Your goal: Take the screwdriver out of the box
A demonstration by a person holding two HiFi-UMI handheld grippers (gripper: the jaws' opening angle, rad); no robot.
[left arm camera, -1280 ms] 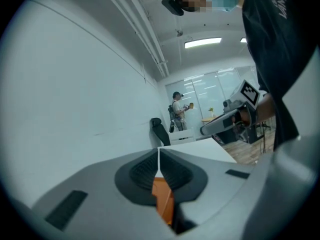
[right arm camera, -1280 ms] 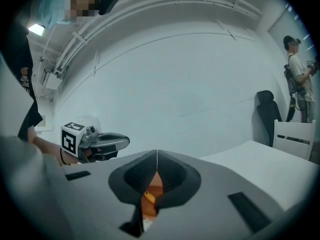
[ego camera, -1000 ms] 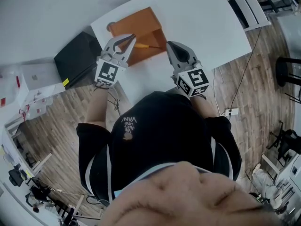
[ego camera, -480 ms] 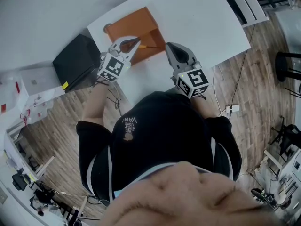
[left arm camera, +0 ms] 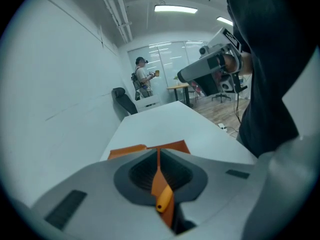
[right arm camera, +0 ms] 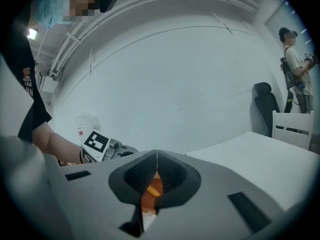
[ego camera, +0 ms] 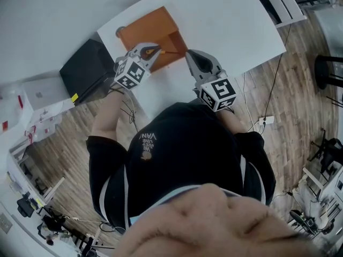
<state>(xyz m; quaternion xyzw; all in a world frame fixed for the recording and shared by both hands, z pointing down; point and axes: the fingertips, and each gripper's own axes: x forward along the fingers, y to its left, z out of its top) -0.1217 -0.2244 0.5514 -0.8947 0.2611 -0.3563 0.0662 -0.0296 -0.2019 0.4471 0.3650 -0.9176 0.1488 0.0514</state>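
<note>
Now the left gripper (ego camera: 157, 49) tilts down, pinching the screwdriver (left arm camera: 163, 198) at the box's (ego camera: 147, 28) near edge; the right gripper (ego camera: 188, 54) is level, jaws together.

White walls (left arm camera: 60, 84) and wood-plank floor (ego camera: 300, 106), lit by ceiling strips (left arm camera: 175, 9). White tabletop (ego camera: 236, 25) with a white chair (ego camera: 281, 7) beside it; black case (ego camera: 88, 68) on the floor. Glass partition (left arm camera: 170, 56), black office chair (left arm camera: 122, 101) and a standing person (left arm camera: 144, 79) at the far end.

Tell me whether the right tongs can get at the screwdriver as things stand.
Probably yes. The right tongs sit at the box's open side, the screwdriver points toward them and nothing shows between. They are shut, though, and the left tongs crowd the handle.
</note>
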